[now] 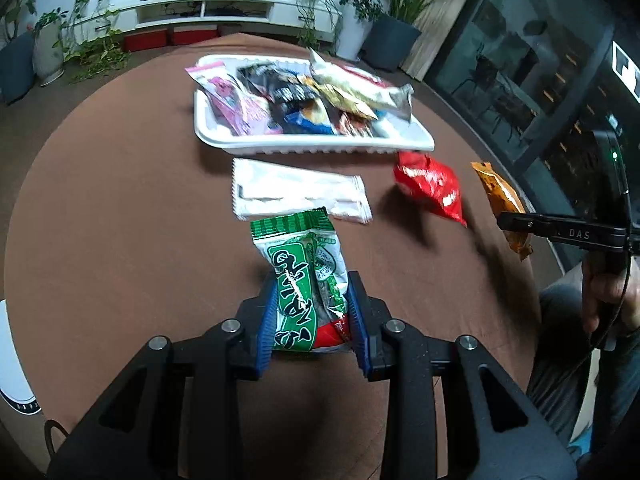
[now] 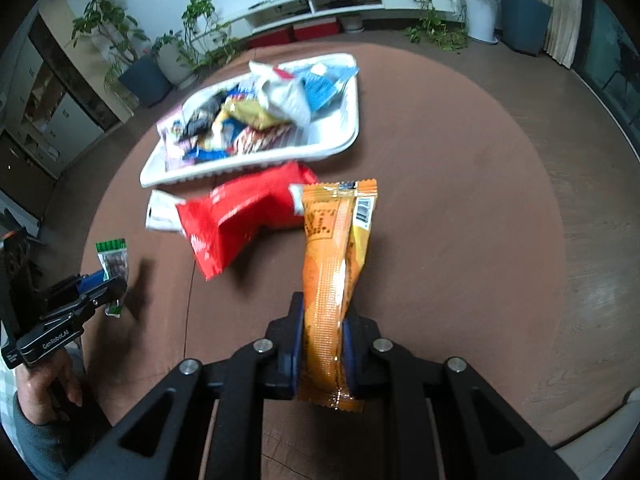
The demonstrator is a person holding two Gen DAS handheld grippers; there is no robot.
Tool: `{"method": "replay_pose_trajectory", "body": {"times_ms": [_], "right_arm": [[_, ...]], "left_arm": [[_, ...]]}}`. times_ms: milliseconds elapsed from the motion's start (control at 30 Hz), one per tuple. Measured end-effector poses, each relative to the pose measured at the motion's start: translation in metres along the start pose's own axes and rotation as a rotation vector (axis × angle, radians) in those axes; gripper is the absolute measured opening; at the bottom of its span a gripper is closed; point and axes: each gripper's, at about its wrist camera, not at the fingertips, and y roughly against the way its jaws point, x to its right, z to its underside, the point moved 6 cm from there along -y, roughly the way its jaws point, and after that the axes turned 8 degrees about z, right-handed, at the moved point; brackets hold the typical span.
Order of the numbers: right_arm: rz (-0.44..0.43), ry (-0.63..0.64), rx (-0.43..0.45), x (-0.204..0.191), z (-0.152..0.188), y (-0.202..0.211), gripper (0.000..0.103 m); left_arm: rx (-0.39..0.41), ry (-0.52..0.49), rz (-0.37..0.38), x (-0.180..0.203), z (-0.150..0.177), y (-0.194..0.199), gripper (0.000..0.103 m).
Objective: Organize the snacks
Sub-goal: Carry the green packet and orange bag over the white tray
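A white tray [image 1: 320,145] at the far side of the brown table [image 1: 120,240] holds a loose heap of snack packets [image 1: 296,96] (pink, black, blue, gold, silver). The left gripper [image 1: 312,312] is clamped on a green packet [image 1: 304,276]; the right gripper [image 2: 322,344] pinches an orange packet [image 2: 334,264]. A white packet [image 1: 296,194] and a red packet [image 1: 432,184] lie just beside the tray.

Both grippers, left [image 1: 312,320] and right [image 2: 320,344], angled downward, fingers clamped.

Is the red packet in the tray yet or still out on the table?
Out. The red packet lies on the brown table, just outside the white tray's near rim.
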Motion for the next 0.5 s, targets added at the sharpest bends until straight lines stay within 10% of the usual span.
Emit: {"method": "replay_pose_trajectory", "body": {"times_ms": [500], "right_arm": [[-0.076, 0.004, 0.245, -0.014, -0.108, 0.060, 0.018]], "left_arm": [[0.163, -0.009, -0.014, -0.024, -0.121, 0.052, 0.030]]}}
